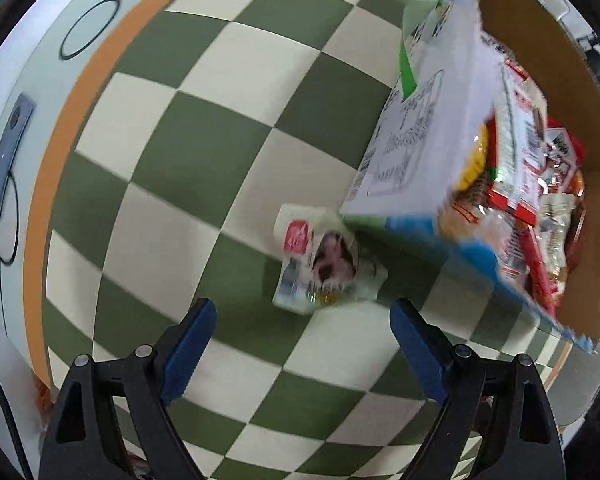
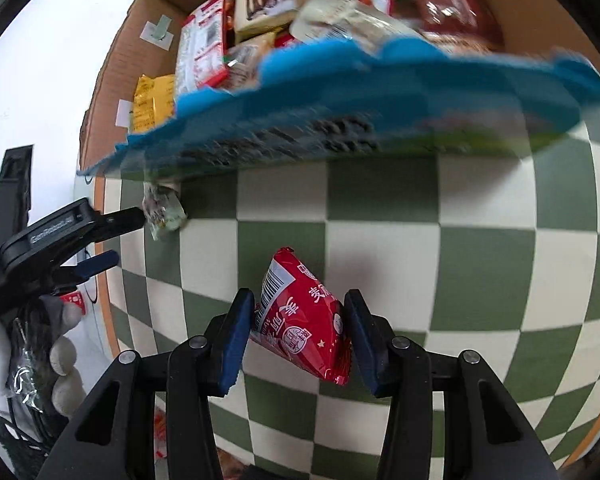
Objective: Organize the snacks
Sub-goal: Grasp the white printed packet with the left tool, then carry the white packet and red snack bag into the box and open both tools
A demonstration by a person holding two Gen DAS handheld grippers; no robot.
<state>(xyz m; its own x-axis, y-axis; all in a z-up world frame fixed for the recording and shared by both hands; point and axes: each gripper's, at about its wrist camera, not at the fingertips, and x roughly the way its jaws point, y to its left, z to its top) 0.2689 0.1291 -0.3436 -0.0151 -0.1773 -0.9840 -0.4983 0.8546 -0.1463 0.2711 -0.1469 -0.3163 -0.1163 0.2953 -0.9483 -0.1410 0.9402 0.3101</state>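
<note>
A cardboard box (image 1: 572, 80) with a blue-edged flap (image 2: 380, 92) stands on the checkered cloth and holds several snack packs (image 2: 260, 0). A pale snack pack (image 1: 320, 260) lies on the cloth beside the box. My left gripper (image 1: 300, 328) is open just short of it; it also shows in the right wrist view (image 2: 116, 236), with the pale pack (image 2: 162, 212) at its tip. My right gripper (image 2: 296, 332) is shut on a red snack pack (image 2: 300, 320) and holds it above the cloth, in front of the box.
The green and cream checkered cloth (image 1: 180, 160) has an orange border (image 1: 56, 128) on a white table (image 1: 4, 92). A grey-blue device (image 1: 8, 152) lies on the table at the left. A gloved hand (image 2: 60, 360) holds the left gripper.
</note>
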